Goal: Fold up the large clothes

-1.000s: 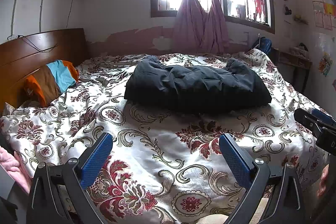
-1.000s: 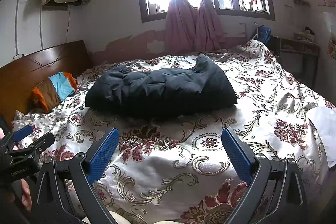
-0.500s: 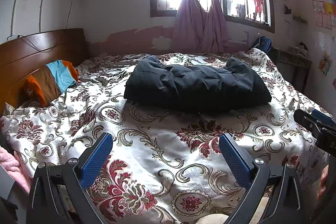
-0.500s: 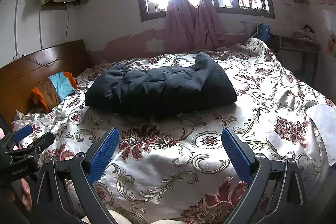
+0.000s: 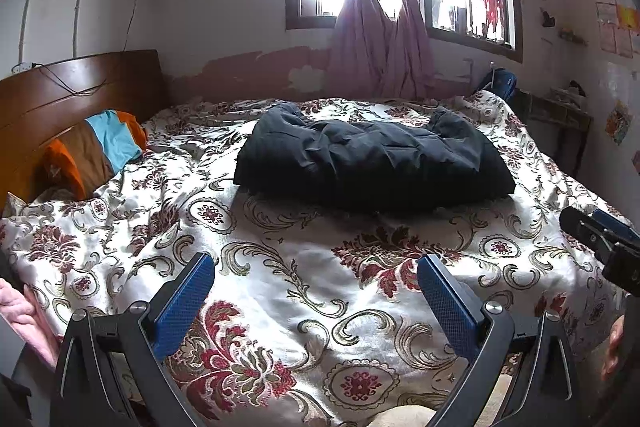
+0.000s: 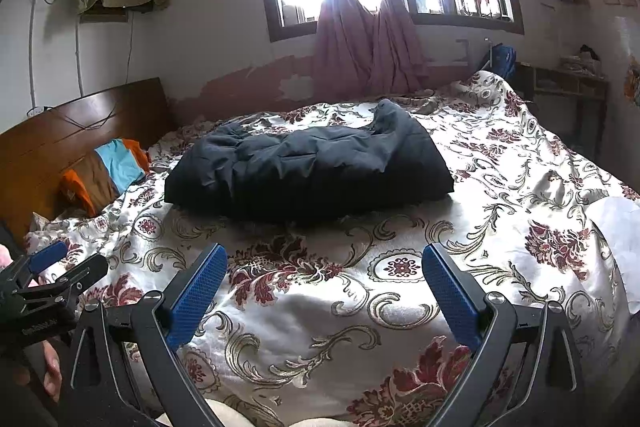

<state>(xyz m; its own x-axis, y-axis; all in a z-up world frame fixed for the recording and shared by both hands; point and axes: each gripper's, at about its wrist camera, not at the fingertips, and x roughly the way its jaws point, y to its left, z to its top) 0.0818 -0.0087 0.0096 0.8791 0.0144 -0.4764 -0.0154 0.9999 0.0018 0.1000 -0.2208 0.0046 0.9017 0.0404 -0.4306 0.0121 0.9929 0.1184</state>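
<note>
While both grippers hover at the near edge of the bed, the dark navy puffy quilted jacket (image 5: 372, 163) lies bunched mid-bed, well ahead of the jaws and touching neither. Left gripper (image 5: 316, 291): jaws wide, nothing held, blue textured pads (image 5: 182, 307) over the cover. Right gripper (image 6: 324, 283): jaws wide, empty. Jacket fabric matte, creased, padded, with raised humps at both ends. Glossy cream satin bedspread with red floral and gold scroll print (image 5: 304, 279) under it, wrinkled. Orange, brown and light-blue striped pillow (image 5: 94, 151) rests against the brown wooden headboard (image 5: 60, 95).
</note>
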